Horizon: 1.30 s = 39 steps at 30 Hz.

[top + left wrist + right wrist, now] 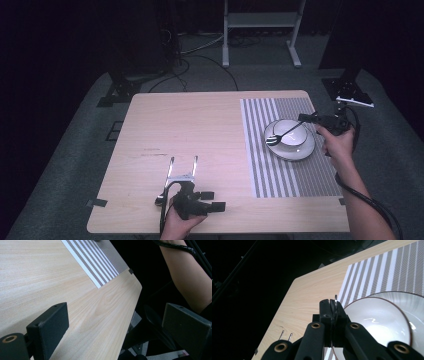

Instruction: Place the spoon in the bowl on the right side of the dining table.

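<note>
A white bowl [294,136] stands on a white plate [300,155], which rests on a grey-and-white striped placemat [280,175] at the table's right side. My right gripper [306,118] hovers at the bowl's far right and is shut on the handle of a metal utensil [286,131]. The utensil's dark head reaches down to the bowl's left rim. In the right gripper view the jaws [332,303] pinch the thin metal handle [335,299] above the bowl [377,325]. My left gripper [214,200] lies near the table's front edge, open and pointing right, with nothing between its jaws [115,322].
Two thin metal rods [182,166] lie side by side just beyond the left gripper. The wooden table [190,125] is bare on its left half. The person's right forearm [190,272] and a cable hang off the table's right front corner. A stand's legs [260,35] are behind the table.
</note>
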Each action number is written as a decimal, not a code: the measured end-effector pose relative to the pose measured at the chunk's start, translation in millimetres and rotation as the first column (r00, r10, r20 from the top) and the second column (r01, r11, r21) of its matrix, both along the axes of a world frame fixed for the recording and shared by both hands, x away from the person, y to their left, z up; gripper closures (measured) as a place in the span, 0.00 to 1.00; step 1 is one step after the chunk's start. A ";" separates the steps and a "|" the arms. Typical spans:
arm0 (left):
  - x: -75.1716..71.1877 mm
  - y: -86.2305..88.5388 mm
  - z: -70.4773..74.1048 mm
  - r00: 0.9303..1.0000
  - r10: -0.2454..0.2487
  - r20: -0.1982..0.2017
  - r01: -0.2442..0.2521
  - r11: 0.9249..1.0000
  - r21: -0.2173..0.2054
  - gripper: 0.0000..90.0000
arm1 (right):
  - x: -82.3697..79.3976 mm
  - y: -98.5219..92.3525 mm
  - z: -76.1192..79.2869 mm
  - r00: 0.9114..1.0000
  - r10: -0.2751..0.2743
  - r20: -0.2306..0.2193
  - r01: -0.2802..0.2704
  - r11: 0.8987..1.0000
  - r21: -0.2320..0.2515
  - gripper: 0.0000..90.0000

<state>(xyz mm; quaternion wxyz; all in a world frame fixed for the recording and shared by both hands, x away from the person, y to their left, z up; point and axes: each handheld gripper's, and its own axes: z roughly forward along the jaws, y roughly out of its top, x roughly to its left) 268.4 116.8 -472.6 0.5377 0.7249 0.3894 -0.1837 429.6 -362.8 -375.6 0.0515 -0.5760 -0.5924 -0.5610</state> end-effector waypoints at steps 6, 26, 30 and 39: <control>0.2 0.6 -0.1 1.000 0.001 0.000 -0.001 1.000 0.001 0.06 | 1.2 -8.0 -0.1 1.000 -0.025 -0.004 0.025 1.000 0.002 0.99; 0.5 0.9 0.1 1.000 0.003 0.001 -0.003 1.000 -0.004 0.06 | 2.3 -30.9 -7.7 0.994 -0.103 -0.029 0.104 0.994 0.034 0.99; 0.5 0.6 -0.4 1.000 0.006 -0.001 -0.006 1.000 -0.003 0.06 | 1.6 -36.3 -11.0 0.992 -0.124 -0.036 0.125 0.991 0.044 0.99; 0.5 0.3 -0.9 1.000 0.007 -0.002 -0.007 1.000 -0.003 0.06 | -0.2 -46.7 -17.0 0.984 -0.176 -0.037 0.177 0.984 0.034 0.99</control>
